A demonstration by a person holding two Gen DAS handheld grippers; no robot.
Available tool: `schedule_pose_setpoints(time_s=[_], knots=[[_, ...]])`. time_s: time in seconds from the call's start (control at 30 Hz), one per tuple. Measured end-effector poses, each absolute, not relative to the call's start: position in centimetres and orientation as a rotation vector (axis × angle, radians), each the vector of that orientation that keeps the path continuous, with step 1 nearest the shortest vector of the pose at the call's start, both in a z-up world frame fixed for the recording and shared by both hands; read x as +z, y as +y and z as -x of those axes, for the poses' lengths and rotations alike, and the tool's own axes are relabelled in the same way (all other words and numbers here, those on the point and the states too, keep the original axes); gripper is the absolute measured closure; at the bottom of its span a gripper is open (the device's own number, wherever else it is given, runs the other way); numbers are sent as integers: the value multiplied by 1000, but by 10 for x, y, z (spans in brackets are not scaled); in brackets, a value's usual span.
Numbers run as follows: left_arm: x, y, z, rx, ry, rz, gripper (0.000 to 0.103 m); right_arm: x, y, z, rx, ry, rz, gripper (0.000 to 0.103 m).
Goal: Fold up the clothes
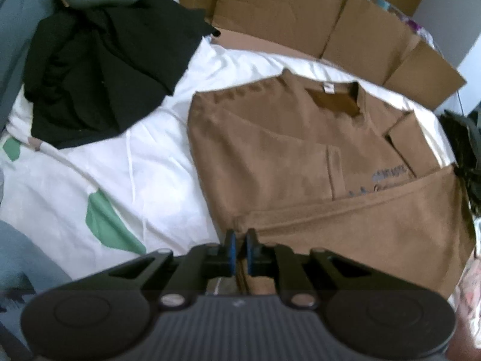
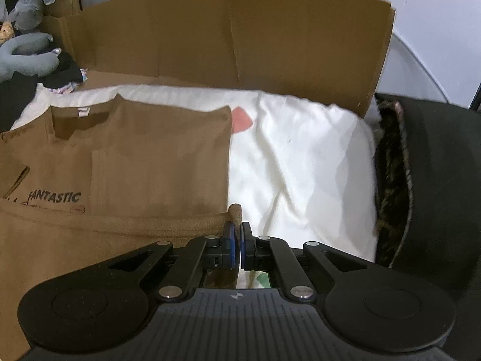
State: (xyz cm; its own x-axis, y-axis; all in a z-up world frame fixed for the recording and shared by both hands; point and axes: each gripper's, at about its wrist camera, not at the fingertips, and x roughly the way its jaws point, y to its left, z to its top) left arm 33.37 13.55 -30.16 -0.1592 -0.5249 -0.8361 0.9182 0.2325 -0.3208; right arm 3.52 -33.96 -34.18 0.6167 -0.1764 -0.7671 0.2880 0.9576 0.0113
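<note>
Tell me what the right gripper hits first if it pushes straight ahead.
The right gripper, jaws shut on the brown shirt hem, would probably cross the white bedsheet and meet the cardboard wall; depth unclear.

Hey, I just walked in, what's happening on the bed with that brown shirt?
A person is folding a brown T-shirt on a white bedsheet with two handheld grippers. The left gripper and right gripper each have their jaws shut on the shirt's lower hem, one at each corner, with the bottom edge brought up over the body toward the collar. A black garment lies unfolded to the side, and cardboard boxes stand behind.
</note>
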Motion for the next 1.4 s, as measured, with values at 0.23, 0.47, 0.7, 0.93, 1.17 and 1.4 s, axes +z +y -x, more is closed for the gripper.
schedule_pose_setpoints(time_s=[0.23, 0.47, 0.7, 0.93, 1.17, 1.4], knots=[[-299, 115, -342, -1359, 1062, -461, 96, -336, -349, -40, -306, 834, -155, 102], [-323, 97, -344, -1345, 1073, -501, 96, -352, -353, -63, -307, 848, -163, 102], [-345, 88, -345, -1335, 1133, -531, 91, -368, -357, -73, -290, 888, -206, 97], [-349, 88, -344, -1340, 1159, -535, 79, -379, -363, -77, -274, 922, -236, 63], [-345, 91, -344, -1347, 1139, -560, 97, -374, -362, -79, -244, 918, -230, 100], [-313, 101, -350, -1369, 1071, -509, 99, -346, -358, -72, -255, 866, -183, 100]])
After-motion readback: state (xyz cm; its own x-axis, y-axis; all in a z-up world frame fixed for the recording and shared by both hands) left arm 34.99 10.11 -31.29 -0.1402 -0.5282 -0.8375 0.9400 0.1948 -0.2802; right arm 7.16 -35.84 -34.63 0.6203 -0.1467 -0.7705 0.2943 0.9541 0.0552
